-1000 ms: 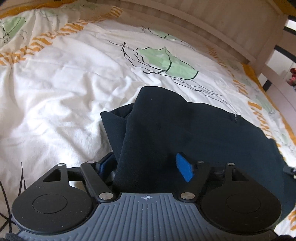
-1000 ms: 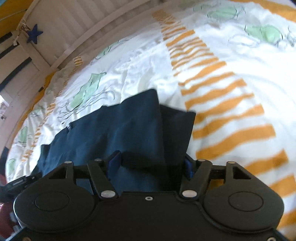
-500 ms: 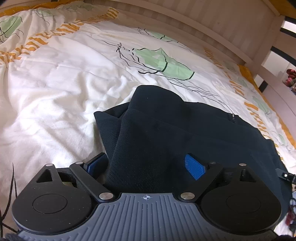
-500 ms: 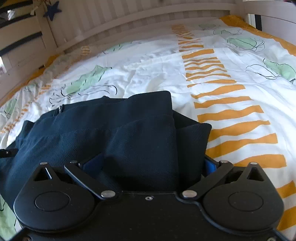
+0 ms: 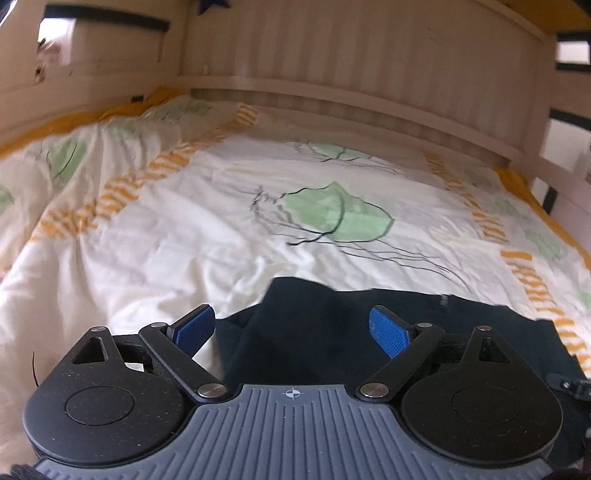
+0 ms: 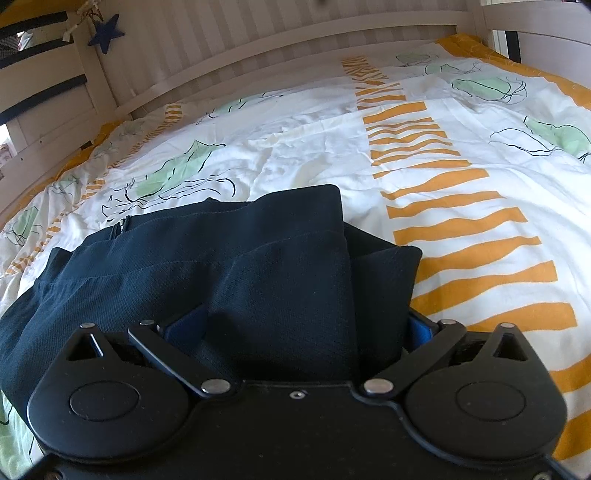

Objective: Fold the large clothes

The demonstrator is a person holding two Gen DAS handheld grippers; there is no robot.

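Note:
A dark navy garment (image 5: pixel 332 332) lies folded in layers on the bed, with a small zipper pull near its far edge (image 5: pixel 443 301). My left gripper (image 5: pixel 291 326) is open above its left end, blue pads spread wide and clear of the cloth. In the right wrist view the same garment (image 6: pixel 258 266) fills the foreground. My right gripper (image 6: pixel 306 328) is open, and a thick fold of cloth lies between its spread blue pads, which are mostly hidden by it.
The garment rests on a white duvet (image 5: pixel 166 240) printed with green jellyfish and orange stripes. A pale slatted wooden bed rail (image 5: pixel 369 66) runs along the far side. A blue star (image 6: pixel 105 31) hangs on the frame at the left.
Both grippers have opened and let go of the cloth. The left gripper has pulled back and tilted up, so less of the garment shows. The folded garment has settled on the duvet.

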